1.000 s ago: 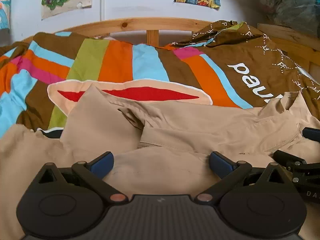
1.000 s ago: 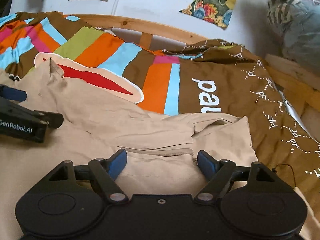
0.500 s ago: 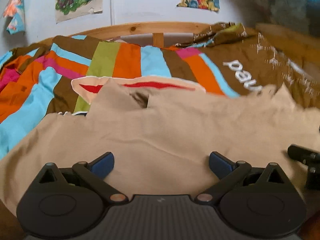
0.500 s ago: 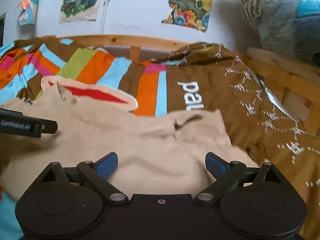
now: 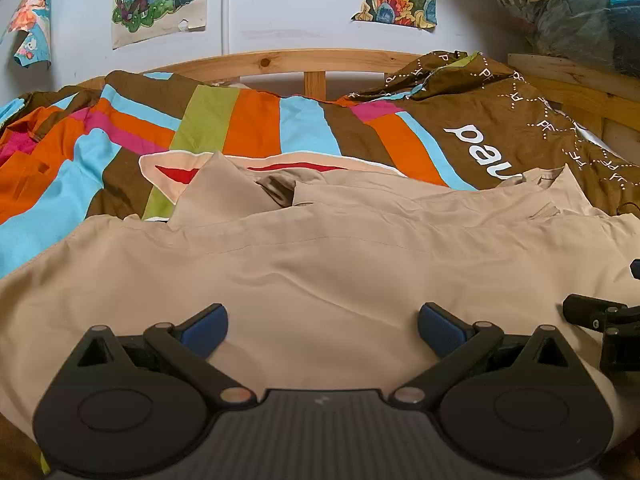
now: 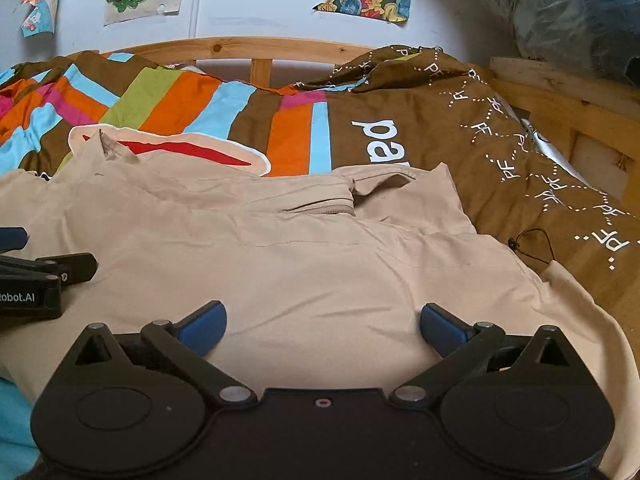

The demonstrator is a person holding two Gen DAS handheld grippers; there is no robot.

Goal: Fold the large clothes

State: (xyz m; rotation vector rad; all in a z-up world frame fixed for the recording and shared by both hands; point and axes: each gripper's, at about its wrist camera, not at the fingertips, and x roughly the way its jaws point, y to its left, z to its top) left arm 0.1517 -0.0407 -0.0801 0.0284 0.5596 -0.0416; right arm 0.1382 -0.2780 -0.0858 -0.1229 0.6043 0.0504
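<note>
A large beige garment (image 5: 320, 264) lies spread and folded over on the bed, with its collar and a zipped pocket toward the far side; it also shows in the right wrist view (image 6: 304, 264). My left gripper (image 5: 322, 326) is open and empty just above the near part of the cloth. My right gripper (image 6: 322, 324) is open and empty over the same garment, to the right of the left one. The right gripper's tip shows in the left wrist view (image 5: 600, 320); the left gripper's body shows in the right wrist view (image 6: 40, 280).
A striped brown, orange and blue duvet (image 5: 256, 128) covers the bed under the garment. A wooden headboard (image 5: 304, 60) runs along the white wall with posters. A wooden side rail (image 6: 560, 92) and bagged bedding (image 6: 568, 12) stand at the right.
Both grippers have pulled back toward me and tilted up; more of the garment and the wall is in view. The garment's near layer now lies flatter over the collar area.
</note>
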